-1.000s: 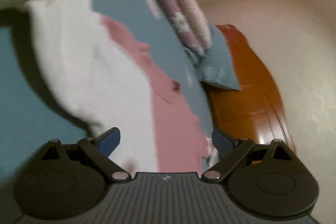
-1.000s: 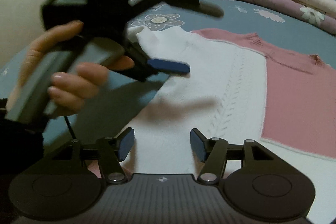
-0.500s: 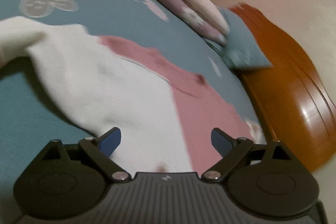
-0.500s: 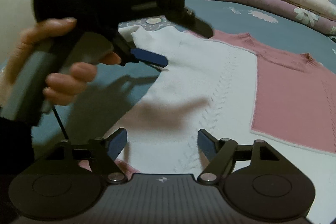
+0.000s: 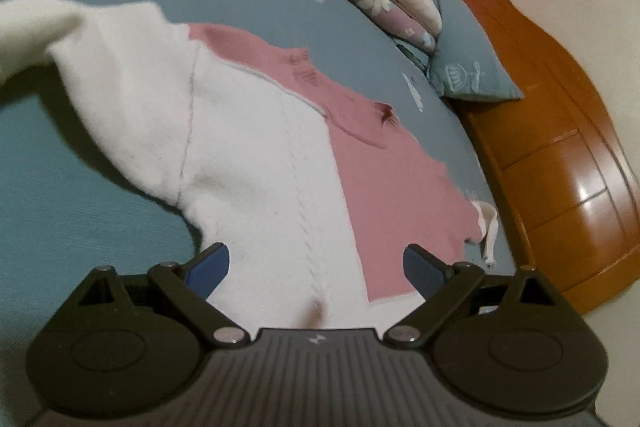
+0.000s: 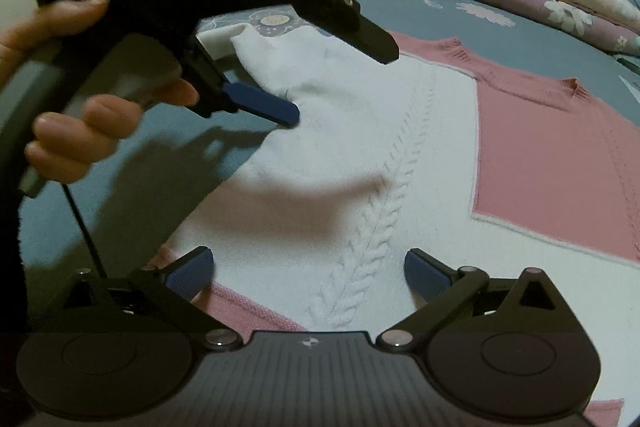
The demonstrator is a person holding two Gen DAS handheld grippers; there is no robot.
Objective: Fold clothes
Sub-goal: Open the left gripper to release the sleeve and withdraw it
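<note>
From my left wrist view, the left gripper [image 5: 316,263] has its jaws spread wide with nothing between them, over the sweater [image 5: 256,163], which lies flat on the bed [image 5: 52,211]: white part at centre, pink part toward two o'clock, one white sleeve [image 5: 100,79] trailing to ten o'clock. From my right wrist view, the right gripper [image 6: 308,269] has just been opening its jaws and they stand apart, empty, above the cable-knit front, with the left gripper held by a hand [image 6: 76,131] at ten o'clock, near the sleeve. I judge I am between grasps, early in the fold. Next I need to pinch the sleeve and carry it across the body.
</note>
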